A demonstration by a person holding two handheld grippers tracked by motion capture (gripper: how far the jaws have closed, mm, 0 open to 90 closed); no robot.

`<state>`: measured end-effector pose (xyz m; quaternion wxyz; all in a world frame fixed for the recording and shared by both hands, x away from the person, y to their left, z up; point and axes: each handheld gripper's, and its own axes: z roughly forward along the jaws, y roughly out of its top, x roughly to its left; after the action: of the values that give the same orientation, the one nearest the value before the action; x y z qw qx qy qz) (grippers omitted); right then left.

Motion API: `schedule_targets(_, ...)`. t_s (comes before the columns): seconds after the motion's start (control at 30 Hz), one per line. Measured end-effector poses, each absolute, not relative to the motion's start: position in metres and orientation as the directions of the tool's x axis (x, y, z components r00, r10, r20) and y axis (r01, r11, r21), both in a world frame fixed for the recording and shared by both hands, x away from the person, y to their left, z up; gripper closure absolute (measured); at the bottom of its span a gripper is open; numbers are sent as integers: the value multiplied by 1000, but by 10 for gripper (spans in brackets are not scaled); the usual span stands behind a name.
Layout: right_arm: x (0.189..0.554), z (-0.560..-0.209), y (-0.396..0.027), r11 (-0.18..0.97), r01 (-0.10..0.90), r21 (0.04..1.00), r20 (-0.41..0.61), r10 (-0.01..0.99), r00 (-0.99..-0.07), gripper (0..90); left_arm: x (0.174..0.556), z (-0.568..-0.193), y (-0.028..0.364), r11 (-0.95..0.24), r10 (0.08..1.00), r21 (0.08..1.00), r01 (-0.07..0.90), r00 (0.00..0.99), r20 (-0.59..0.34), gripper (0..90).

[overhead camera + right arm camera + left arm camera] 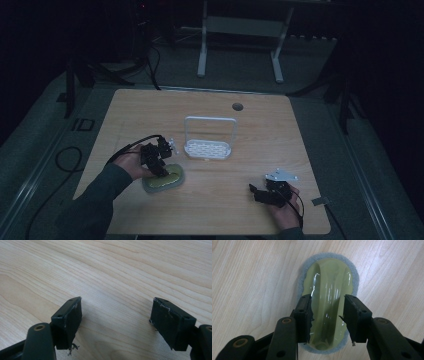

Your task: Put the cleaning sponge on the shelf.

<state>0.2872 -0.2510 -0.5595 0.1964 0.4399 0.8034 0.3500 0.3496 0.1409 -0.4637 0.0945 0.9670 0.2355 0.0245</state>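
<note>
Left tongs (327,320) straddling scrubber (328,282), near end hidden, rack (209,140) dim

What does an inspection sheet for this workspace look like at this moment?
Surface: light wooden table, round hole near far edge.
Job's things: oval yellow-green scrubber with grey pad rim, lying flat.
Clutter: white perforated rack with hoop handle, mid-table.
Grippers: left tongs open, straddling the scrubber's raised handle; right tongs open over bare wood.
Cables: black cable trailing from left tongs.
Surroundings: dark room, white table frame behind.
</note>
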Motion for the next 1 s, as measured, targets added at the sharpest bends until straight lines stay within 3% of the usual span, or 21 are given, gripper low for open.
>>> schedule_targets(1.0,287,-560,-251,367,571,735,-6,845,-535,247,359,-474,135,-888,445,90,450,893,-66,678)
